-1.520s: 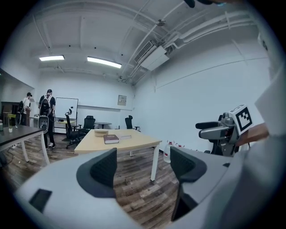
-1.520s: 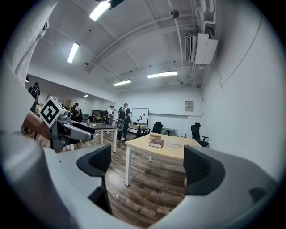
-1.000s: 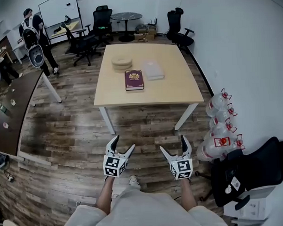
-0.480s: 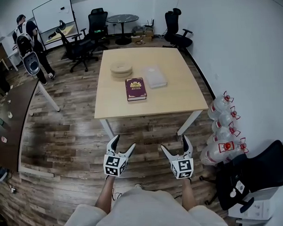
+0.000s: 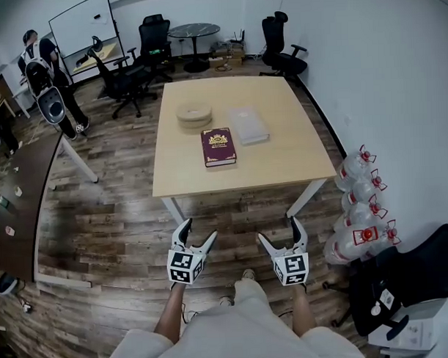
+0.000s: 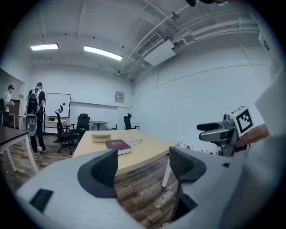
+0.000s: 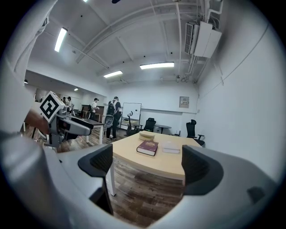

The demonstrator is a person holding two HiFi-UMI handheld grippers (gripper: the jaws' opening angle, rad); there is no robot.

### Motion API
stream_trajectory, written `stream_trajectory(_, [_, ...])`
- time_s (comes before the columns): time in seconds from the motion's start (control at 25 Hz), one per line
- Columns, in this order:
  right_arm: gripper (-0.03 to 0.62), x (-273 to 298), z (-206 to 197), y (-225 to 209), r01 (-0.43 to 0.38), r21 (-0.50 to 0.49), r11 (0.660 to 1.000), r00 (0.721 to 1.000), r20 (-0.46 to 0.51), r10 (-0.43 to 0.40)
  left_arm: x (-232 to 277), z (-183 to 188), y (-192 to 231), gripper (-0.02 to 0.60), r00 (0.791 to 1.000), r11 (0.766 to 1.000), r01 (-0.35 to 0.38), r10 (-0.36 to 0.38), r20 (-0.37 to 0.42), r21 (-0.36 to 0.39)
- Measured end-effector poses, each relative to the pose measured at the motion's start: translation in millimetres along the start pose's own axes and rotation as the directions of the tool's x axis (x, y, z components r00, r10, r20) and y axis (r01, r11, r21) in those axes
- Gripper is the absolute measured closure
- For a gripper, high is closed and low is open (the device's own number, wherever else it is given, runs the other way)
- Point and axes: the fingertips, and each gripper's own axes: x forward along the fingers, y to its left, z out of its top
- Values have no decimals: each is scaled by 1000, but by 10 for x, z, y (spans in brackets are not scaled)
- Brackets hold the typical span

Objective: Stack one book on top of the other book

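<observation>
A maroon book (image 5: pixel 218 146) lies flat near the middle of the light wooden table (image 5: pixel 238 174). A pale grey book (image 5: pixel 248 125) lies just behind it to the right, a small gap apart. Both grippers hang over the floor short of the table's front edge. My left gripper (image 5: pixel 198 230) is open and holds nothing. My right gripper (image 5: pixel 278 230) is open too; its jaws have just been closing slightly with nothing between them. Both books show far ahead between the jaws: maroon book (image 6: pixel 118 144), pale book (image 6: pixel 132 141), maroon book (image 7: pixel 148 147), pale book (image 7: pixel 170 146).
A round wooden box (image 5: pixel 194 114) sits on the table behind the maroon book. Several water bottles (image 5: pixel 357 207) stand by the right wall, with a black chair (image 5: pixel 418 270) nearer. A dark desk (image 5: pixel 19 196) is at left. Office chairs (image 5: pixel 132 64) and a person (image 5: pixel 40 71) are far back.
The person carrying the grippers has stepped towards the table, so the table and books sit nearer in the head view. Both grippers moved forward together, still open.
</observation>
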Motion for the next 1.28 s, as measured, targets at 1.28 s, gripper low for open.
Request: stream_trajectory(1.28, [141,2353,241,-1598,-136,14,991,991,-1,136,2297,711,789,229,990,991,-131,130,-48,-14])
